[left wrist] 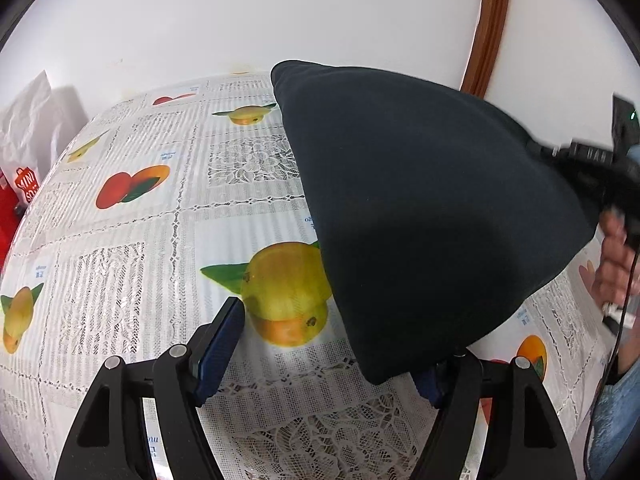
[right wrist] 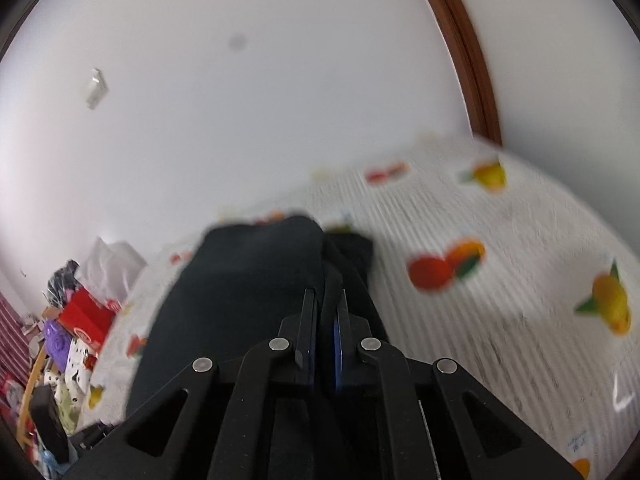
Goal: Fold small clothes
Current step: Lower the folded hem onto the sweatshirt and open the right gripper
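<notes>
Fruit-print desk (left wrist: 120, 280) carries the dark garment (left wrist: 420, 208), lifted and draped, right gripper (right wrist: 324, 320) jaws clamped on its edge, left gripper (left wrist: 332, 344) jaws apart beside it; thin pinch may slip, collapsing the fold.

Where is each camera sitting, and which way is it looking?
Left wrist view: sits on the left gripper, looking down along its open jaws at the dark cloth on the fruit-print tablecloth; a hand shows at the right edge.
Right wrist view: sits on the right gripper, looking along its jaws, shut on the same cloth, towards the white wall.
Both views share the cloth, tablecloth, wall and brown frame.
</notes>
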The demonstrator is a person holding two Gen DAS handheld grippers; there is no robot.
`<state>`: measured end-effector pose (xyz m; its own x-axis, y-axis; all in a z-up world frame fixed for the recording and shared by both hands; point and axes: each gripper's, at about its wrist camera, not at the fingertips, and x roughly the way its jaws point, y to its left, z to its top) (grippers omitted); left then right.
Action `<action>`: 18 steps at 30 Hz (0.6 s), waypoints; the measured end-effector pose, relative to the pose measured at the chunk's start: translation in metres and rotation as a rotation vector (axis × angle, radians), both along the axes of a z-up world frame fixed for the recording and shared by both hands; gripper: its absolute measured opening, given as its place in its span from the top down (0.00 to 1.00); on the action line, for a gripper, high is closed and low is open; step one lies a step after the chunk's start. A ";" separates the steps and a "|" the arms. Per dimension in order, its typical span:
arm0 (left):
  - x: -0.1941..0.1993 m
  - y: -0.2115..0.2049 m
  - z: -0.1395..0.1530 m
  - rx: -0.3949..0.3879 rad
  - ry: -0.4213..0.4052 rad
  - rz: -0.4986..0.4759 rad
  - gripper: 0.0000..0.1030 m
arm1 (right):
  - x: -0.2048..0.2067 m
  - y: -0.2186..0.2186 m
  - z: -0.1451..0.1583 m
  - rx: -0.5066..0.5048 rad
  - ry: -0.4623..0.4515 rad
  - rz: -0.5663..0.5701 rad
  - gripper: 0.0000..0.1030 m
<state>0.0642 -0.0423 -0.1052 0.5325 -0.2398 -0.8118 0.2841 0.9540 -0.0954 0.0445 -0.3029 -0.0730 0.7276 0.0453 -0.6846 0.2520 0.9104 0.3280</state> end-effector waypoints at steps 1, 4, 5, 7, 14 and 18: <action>0.000 0.000 0.000 -0.001 0.000 0.000 0.28 | -0.002 0.000 -0.006 -0.001 0.018 0.000 0.91; -0.001 0.000 0.001 0.003 -0.002 -0.001 0.28 | -0.014 0.002 -0.004 -0.097 0.034 -0.040 0.82; -0.002 -0.001 0.002 0.012 -0.004 -0.005 0.28 | -0.018 0.003 0.000 -0.125 0.037 -0.048 0.78; -0.006 -0.001 0.005 0.008 0.001 -0.020 0.31 | -0.031 0.009 0.009 -0.191 0.031 -0.054 0.78; -0.039 0.016 0.037 -0.119 -0.027 -0.093 0.32 | -0.072 0.030 -0.001 -0.347 0.100 0.036 0.76; -0.033 0.011 0.056 -0.095 -0.089 -0.095 0.32 | -0.082 0.033 0.016 -0.399 0.115 0.071 0.72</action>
